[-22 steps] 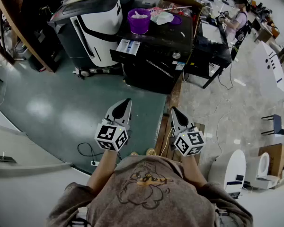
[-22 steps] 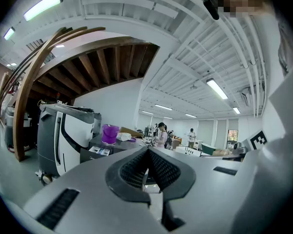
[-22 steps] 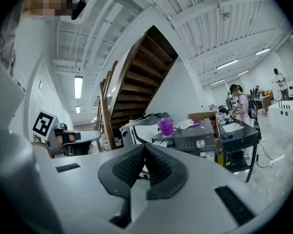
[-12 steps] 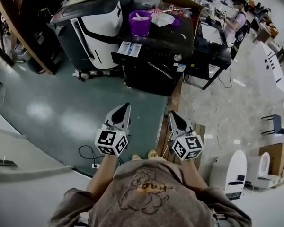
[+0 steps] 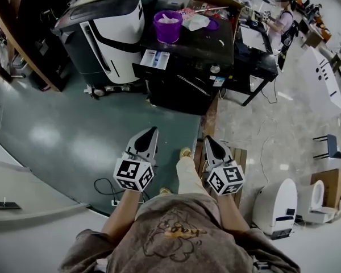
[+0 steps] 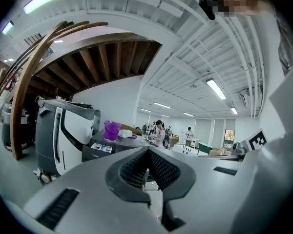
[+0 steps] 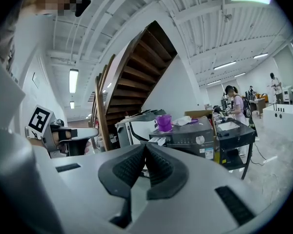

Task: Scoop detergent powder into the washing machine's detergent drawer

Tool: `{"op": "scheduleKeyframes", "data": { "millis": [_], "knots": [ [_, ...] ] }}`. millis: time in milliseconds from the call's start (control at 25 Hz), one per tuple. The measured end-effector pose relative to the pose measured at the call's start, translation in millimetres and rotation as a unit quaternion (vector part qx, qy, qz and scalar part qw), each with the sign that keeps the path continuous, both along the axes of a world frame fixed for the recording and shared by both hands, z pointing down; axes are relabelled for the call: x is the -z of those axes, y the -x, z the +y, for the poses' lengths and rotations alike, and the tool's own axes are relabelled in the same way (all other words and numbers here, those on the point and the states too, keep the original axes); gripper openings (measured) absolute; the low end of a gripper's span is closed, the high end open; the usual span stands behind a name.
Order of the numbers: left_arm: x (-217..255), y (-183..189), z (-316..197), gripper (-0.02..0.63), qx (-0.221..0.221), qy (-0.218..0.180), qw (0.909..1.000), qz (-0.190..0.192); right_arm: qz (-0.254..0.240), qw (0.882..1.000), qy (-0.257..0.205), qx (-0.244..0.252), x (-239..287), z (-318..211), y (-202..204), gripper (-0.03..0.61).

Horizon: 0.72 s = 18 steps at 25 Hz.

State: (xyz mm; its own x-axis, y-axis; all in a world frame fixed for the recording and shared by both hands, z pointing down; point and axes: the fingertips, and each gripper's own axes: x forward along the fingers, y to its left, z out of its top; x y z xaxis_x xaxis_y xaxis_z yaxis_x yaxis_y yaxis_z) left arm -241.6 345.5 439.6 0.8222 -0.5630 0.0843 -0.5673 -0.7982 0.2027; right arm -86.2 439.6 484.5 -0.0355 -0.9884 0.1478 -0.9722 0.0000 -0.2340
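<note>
Fingers (image 6: 133, 169) meet on left gripper (image 6: 147, 151) (washer (image 5: 182, 49) lettering illegible).

The room is lit evenly from overhead by ceiling tube lights (image 6: 216, 88), which are seen brightest in both gripper views. Soft glare patches (image 5: 45, 134) are thrown on the green floor (image 5: 102, 104), in front and to the left of the washing machine (image 5: 184, 67). Shadows are kept faint. Straight lines are bent strongly toward the edges, and black corners are left in the gripper views.
</note>
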Motion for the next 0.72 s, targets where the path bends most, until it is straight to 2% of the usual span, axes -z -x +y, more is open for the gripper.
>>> {"op": "scheduleKeyframes", "data": {
  "millis": [360, 720],
  "knots": [
    [1, -28, -76, 0.020, 0.008, -0.011, 0.9999, 0.006, 0.001, 1.000, -0.006, 0.021, -3, -80, -24, -0.008],
    [16, -81, -180, 0.020, 0.035, -0.008, 0.9993, 0.000, -0.013, 0.999, -0.007, 0.046, 13, -193, -82, -0.008]
  ]
}}
